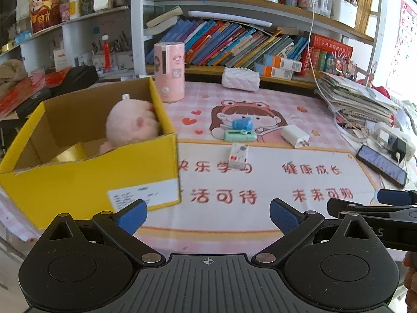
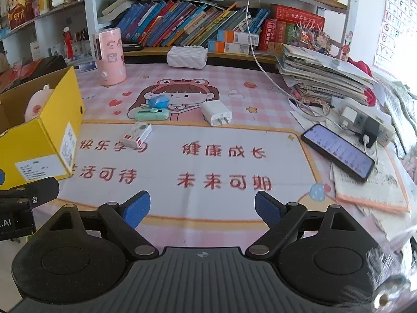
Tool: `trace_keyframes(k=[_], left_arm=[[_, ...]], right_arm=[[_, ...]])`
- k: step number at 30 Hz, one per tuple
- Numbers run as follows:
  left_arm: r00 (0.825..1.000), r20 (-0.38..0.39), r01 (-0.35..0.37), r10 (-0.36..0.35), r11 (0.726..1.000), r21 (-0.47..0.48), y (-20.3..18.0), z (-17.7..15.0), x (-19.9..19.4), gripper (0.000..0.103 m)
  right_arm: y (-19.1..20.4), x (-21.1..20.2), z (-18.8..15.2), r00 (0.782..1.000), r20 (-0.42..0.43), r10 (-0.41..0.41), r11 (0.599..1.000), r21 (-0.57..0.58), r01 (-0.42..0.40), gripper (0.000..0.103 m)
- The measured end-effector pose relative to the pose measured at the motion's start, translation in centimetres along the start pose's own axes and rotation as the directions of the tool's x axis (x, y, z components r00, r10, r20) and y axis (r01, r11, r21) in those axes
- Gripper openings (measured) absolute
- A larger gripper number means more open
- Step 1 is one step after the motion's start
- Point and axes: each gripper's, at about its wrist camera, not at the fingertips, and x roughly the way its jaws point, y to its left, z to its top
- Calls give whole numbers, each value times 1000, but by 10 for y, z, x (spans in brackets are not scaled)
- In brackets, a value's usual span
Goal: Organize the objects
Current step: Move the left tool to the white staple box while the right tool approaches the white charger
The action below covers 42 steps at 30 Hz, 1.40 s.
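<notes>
Two claws, left claw and right claw, both spread wide and empty above the worktop | one yellow box at left, one pink plush toy inside | loose on the mat: one white charger, one green case, one blue toy, one small white-and-red box | one phone at right.

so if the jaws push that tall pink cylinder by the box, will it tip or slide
The pink cylinder stands upright and is tall for its base, so a push near the top would likely tip it. Once down, its round side would probably roll. Its smooth surface might slip between the pads.
</notes>
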Motion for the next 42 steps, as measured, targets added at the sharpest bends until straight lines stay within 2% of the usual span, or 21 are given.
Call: trace_keyframes(k=[11, 16, 21, 33, 42], left_arm=[[1000, -6, 1, -2, 1000, -19, -37, 21, 40, 101], [999, -26, -21, 21, 1000, -23, -51, 29, 60, 101], [997, -40, -59, 59, 998, 11, -65, 38, 81, 101], [993, -87, -83, 81, 996, -14, -69, 61, 143, 100], [983, -158, -94, 97, 995, 25, -72, 63, 188, 87]], right_arm=[[-36, 42, 32, 999, -14, 41, 998, -43, -42, 84], [-52, 64, 45, 997, -32, 67, 996, -56, -69, 80], [-65, 85, 58, 995, -24, 99, 993, -60, -100, 80], [-79, 155, 102, 989, -6, 148, 985, -94, -148, 80], [-73, 215, 126, 982, -58, 179, 973, -136, -185, 85]])
